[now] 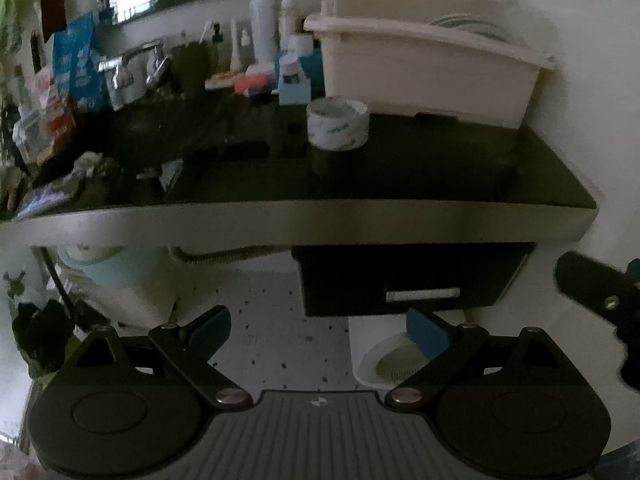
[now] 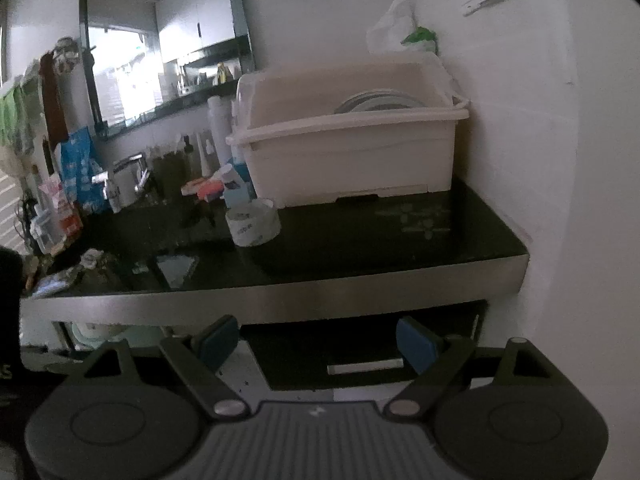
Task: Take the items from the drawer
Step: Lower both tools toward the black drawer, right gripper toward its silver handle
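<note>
A black drawer (image 1: 412, 278) with a silver bar handle (image 1: 423, 294) hangs shut under the right end of the dark countertop (image 1: 440, 168). It also shows in the right wrist view (image 2: 360, 350), with its handle (image 2: 365, 367). My left gripper (image 1: 318, 330) is open and empty, held back from the drawer front and lower left of the handle. My right gripper (image 2: 318, 340) is open and empty, close in front of the drawer, the handle between its fingers in the view. Part of the right gripper shows in the left wrist view (image 1: 600, 300).
A roll of tape (image 1: 337, 122) and a white lidded dish rack (image 1: 432, 60) stand on the counter. Bottles, packets and a tap (image 1: 128, 60) crowd its left and back. A white wall (image 2: 560, 160) closes the right side. A white bin (image 1: 384, 360) sits on the speckled floor below.
</note>
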Demonstrator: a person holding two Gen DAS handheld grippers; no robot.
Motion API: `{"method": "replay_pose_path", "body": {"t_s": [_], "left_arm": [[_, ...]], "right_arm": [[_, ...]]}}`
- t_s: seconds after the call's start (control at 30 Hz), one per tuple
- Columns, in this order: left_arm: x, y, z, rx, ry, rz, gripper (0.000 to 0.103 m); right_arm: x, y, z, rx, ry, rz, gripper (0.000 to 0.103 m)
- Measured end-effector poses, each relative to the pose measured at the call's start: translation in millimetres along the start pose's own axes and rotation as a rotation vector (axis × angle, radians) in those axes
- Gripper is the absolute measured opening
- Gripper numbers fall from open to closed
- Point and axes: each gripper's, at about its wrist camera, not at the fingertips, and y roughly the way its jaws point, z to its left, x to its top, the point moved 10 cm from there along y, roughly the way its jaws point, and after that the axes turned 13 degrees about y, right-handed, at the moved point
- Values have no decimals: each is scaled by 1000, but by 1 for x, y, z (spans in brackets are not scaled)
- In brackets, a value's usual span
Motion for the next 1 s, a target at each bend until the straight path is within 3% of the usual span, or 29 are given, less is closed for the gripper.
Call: {"method": "replay_pose_path", "body": {"t_s": [0.47, 0.7, 1.0], "left_arm": [[-30, 30, -7, -30, -6, 94, 95], [-48, 48, -15, -73, 33, 129, 95], [-68, 76, -24, -147, 35, 179, 95]], "right_arm": [[-27, 23, -10, -9, -30, -22, 86], [-44, 40, -19, 70, -31, -46, 86], [-65, 81, -27, -17, -218, 12, 86]]}}
